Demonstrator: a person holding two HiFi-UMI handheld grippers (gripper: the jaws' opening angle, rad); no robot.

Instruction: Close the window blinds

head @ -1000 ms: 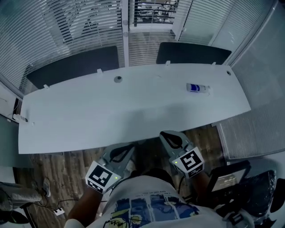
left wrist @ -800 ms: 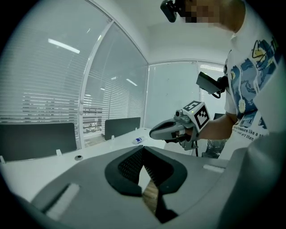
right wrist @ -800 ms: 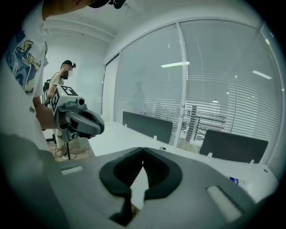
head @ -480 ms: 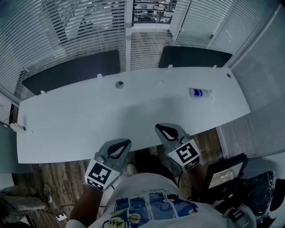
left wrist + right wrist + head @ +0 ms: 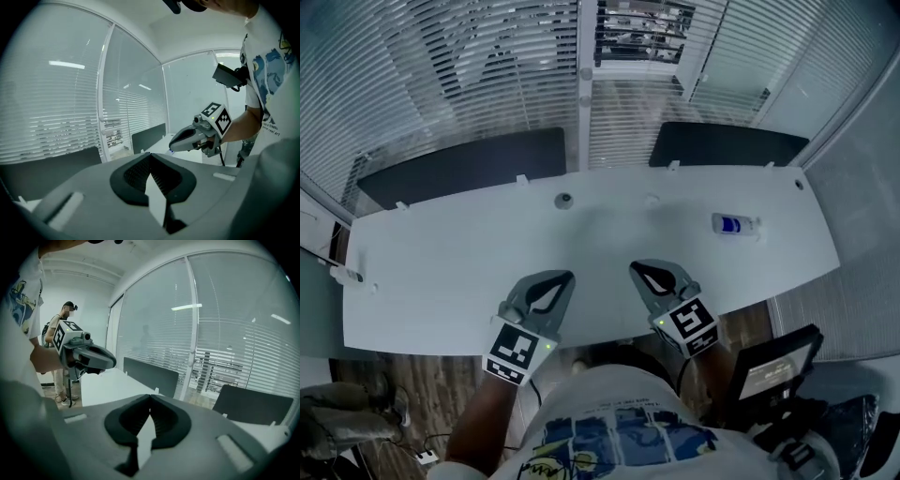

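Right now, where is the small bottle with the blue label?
In the head view, the bottle lies on the white desk near its right end, just in front of the right dark panel.

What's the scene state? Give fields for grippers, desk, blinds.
left hand-held gripper: shut, empty, above the desk's near edge
right hand-held gripper: shut, empty, beside the left one
desk: white, bottle lying near its right end
blinds: down behind the desk, slats open, not touched
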